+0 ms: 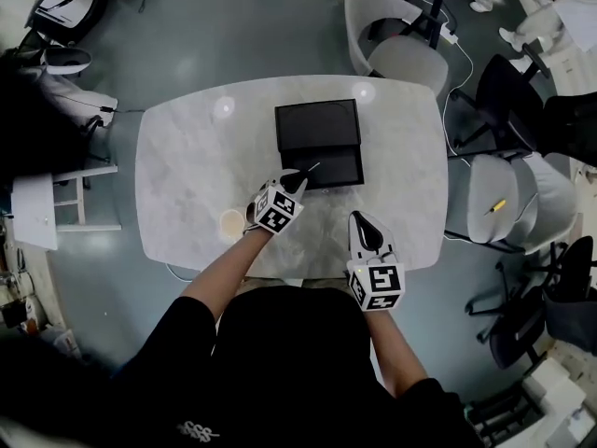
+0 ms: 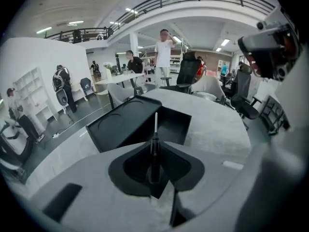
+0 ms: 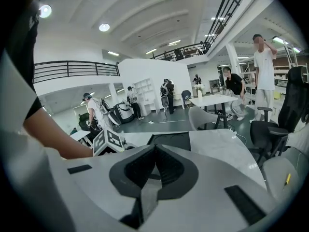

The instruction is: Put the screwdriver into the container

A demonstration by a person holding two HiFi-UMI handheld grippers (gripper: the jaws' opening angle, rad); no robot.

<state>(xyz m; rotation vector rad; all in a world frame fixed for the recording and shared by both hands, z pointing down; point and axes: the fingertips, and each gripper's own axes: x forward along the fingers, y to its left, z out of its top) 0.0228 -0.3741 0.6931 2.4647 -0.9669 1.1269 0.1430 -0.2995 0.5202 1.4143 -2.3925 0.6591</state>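
A slim black-handled screwdriver (image 1: 309, 170) with a thin metal shaft is pinched in my left gripper (image 1: 298, 181), which is shut on its handle. In the left gripper view the screwdriver (image 2: 155, 129) stands upright between the pads, its tip over the near edge of the black container (image 2: 129, 123). That open black container (image 1: 322, 129) lies at the table's middle, just beyond the left gripper. My right gripper (image 1: 365, 226) hovers over the table's near right part, shut and empty; its own view shows the right gripper (image 3: 155, 150) with its jaws together and the container (image 3: 170, 140) ahead.
A round beige object (image 1: 230, 224) sits on the marble table (image 1: 187, 157) left of my left gripper. Grey chairs (image 1: 396, 54) stand at the far side and to the right (image 1: 504, 199). People stand in the hall beyond the table.
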